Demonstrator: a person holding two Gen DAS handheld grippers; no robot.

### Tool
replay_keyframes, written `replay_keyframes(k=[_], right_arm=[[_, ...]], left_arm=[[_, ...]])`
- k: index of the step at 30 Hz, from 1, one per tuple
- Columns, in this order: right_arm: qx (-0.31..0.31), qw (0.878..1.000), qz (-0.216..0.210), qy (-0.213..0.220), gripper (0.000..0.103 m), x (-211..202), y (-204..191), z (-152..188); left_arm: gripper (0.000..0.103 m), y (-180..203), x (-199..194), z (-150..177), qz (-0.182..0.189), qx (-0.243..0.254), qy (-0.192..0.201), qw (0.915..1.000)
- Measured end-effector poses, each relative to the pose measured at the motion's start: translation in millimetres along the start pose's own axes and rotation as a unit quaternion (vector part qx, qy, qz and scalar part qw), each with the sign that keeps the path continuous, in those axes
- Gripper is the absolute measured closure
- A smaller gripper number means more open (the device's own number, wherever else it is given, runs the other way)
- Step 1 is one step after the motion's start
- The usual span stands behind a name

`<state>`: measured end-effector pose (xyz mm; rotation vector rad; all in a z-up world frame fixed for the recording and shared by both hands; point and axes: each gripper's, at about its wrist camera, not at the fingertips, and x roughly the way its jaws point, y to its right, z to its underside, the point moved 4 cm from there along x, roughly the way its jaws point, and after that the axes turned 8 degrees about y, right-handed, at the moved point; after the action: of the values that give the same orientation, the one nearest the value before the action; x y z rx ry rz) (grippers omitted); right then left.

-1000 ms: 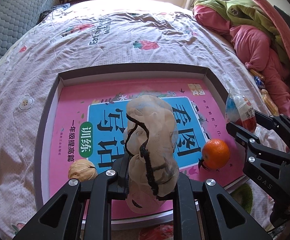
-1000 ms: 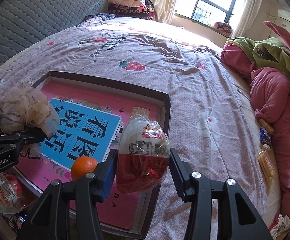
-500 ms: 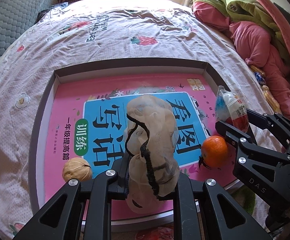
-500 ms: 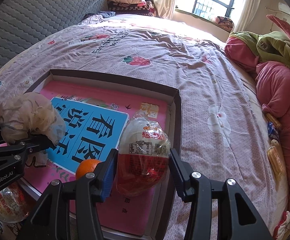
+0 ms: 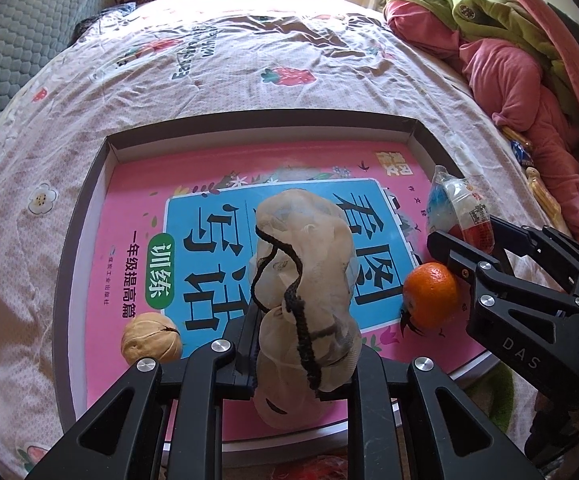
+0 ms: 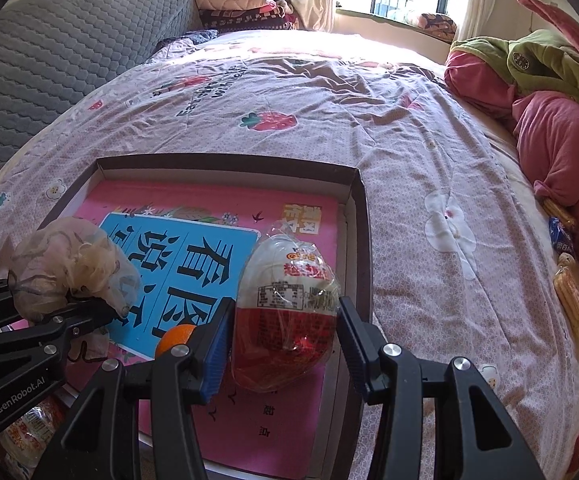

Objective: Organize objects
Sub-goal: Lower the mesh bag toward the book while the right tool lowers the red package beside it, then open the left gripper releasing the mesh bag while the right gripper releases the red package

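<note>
A shallow grey tray (image 5: pixel 89 208) on the bed holds a pink and blue book (image 5: pixel 137 208), a walnut (image 5: pixel 151 344) and an orange (image 5: pixel 431 296). My left gripper (image 5: pixel 305 344) hangs over the tray's near side, pinching a beige mesh pouch with black cord (image 5: pixel 305 264); its jaws are opening slightly, pads still on the pouch. My right gripper (image 6: pixel 285 320) is shut on an egg-shaped wrapped snack (image 6: pixel 289 304), held just inside the tray's right rim (image 6: pixel 363 232). The right wrist view shows the pouch (image 6: pixel 73 272) at left and the orange (image 6: pixel 177 336) partly hidden behind my finger.
Pink and green clothes (image 6: pixel 549 132) pile up along the bed's right side, with small snack packets (image 6: pixel 569 292) beside them. A grey quilted headboard (image 6: pixel 49 60) and folded blankets (image 6: pixel 241 4) stand at the back. Another wrapped snack (image 6: pixel 29 432) lies below the tray's near left corner.
My right gripper has carried the wrapped snack leftward, from above the tray's right rim to inside it, rolling a little. The left gripper and pouch have stayed put.
</note>
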<state>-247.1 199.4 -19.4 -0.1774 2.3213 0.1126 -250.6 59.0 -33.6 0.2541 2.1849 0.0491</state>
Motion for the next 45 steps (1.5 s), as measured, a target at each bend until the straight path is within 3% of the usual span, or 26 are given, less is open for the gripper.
replay_keyframes(k=[27,34,37,45], right_arm=[[0.022,1.000,0.000,-0.005,0.052,4.5,3.0,-0.6],[0.020,1.000,0.002,-0.008,0.051,5.0,2.9,-0.3],[0.016,1.000,0.010,-0.006,0.044,4.0,3.7,-0.8],[0.010,1.000,0.011,0.003,0.040,-1.2,1.9,-4.2]], left_arm=[[0.075,-3.8,5.2,1.8,-0.011,-0.004,-0.007,0.9999],[0.065,-6.0,6.0,2.3,-0.019,-0.003,-0.009,0.9998],[0.064,-7.0,5.9,2.7,-0.021,-0.002,-0.010,0.9997],[0.055,-7.8,4.6,3.5,-0.021,-0.005,-0.014,0.9997]])
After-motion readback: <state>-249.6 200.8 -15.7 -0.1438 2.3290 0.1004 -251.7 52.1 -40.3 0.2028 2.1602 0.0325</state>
